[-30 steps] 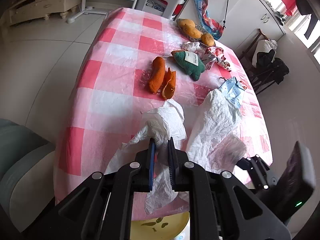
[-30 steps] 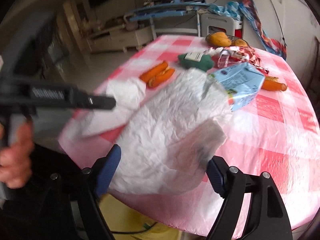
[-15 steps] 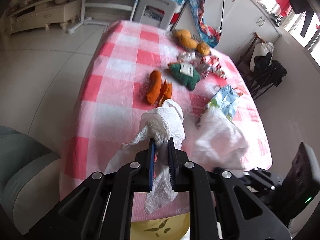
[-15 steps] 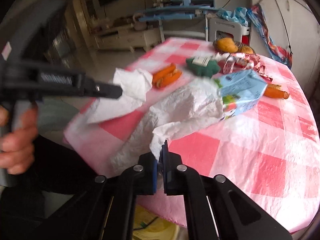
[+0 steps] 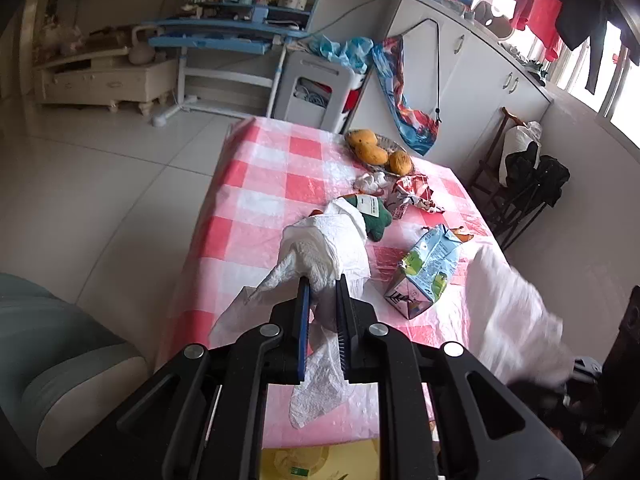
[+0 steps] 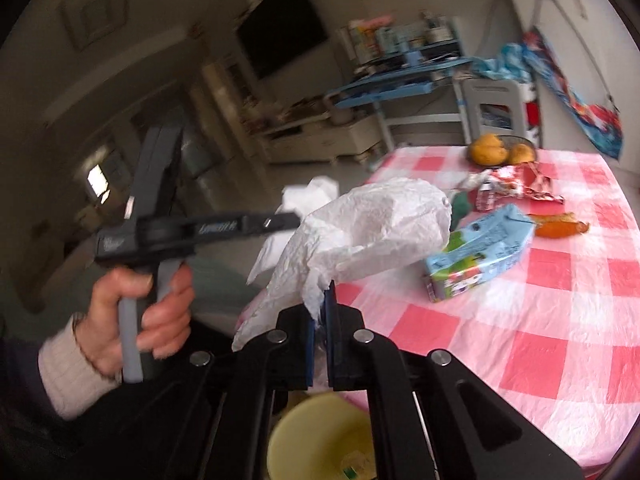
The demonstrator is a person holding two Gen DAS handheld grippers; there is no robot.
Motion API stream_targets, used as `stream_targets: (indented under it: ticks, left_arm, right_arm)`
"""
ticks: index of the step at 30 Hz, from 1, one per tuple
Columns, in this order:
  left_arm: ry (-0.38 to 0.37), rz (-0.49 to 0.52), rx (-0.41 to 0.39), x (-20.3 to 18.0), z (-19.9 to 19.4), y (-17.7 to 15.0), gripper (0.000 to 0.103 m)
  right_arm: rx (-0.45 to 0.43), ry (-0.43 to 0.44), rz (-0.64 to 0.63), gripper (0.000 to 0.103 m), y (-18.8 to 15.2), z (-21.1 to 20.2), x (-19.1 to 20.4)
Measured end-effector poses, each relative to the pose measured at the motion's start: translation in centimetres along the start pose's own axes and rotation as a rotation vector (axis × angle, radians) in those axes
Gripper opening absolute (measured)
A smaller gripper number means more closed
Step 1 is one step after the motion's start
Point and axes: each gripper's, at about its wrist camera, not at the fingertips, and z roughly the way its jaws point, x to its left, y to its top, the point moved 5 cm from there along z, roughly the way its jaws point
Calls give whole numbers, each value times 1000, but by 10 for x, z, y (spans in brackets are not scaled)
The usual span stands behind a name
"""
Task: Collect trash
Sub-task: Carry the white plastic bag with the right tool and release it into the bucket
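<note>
1. Table (image 5: 256, 200), pink checked cloth: most trash is left on it, so the task is judged to be at the carry-to-bin step, early on.
2. Yellow bin (image 6: 320, 436) is seen below the table edge, directly under both tools; contents can't be made out beyond a small label-like scrap.
3. White paper sheet (image 6: 372, 220) is clamped in the right gripper (image 6: 322, 308), jaws closed on its lower corner; the sheet is lifted off the cloth, near the carton.
4. White tissue wad (image 5: 332, 248) is pinched in the left gripper (image 5: 322, 292), jaws closed on it, held above the table's near edge.
5. Blue drink carton (image 5: 424, 272) is lying on its side on the cloth, not yet collected.
6. Fruit bowl (image 5: 390, 145) at the far end holds yellow-orange fruit (image 5: 372, 150); not judged trash.
7. Red wrapper (image 5: 416, 194) and orange peel (image 6: 560, 226) are lying loose on the cloth.
8. Next move, as judged: both tools are to be lowered over the bin and opened; trailing paper could snag the rim.
</note>
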Motion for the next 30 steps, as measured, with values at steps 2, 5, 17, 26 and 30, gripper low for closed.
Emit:
stream_targets:
  ticks: [2, 5, 17, 26, 30]
  left_arm:
    - [11, 7, -10, 0, -6, -3, 12]
    - [28, 20, -21, -1, -13, -8, 12]
    - [62, 76, -47, -9, -42, -29, 12]
    - [77, 100, -27, -13, -52, -49, 12]
    - [87, 111, 3, -16, -51, -61, 12]
  right_arm:
    - [46, 11, -54, 5, -6, 4, 12]
    - [131, 24, -126, 5, -21, 12, 27]
    - [414, 5, -270, 5, -85, 51, 41]
    - [482, -60, -263, 49, -108, 56, 34]
    - [455, -113, -245, 57, -105, 51, 26]
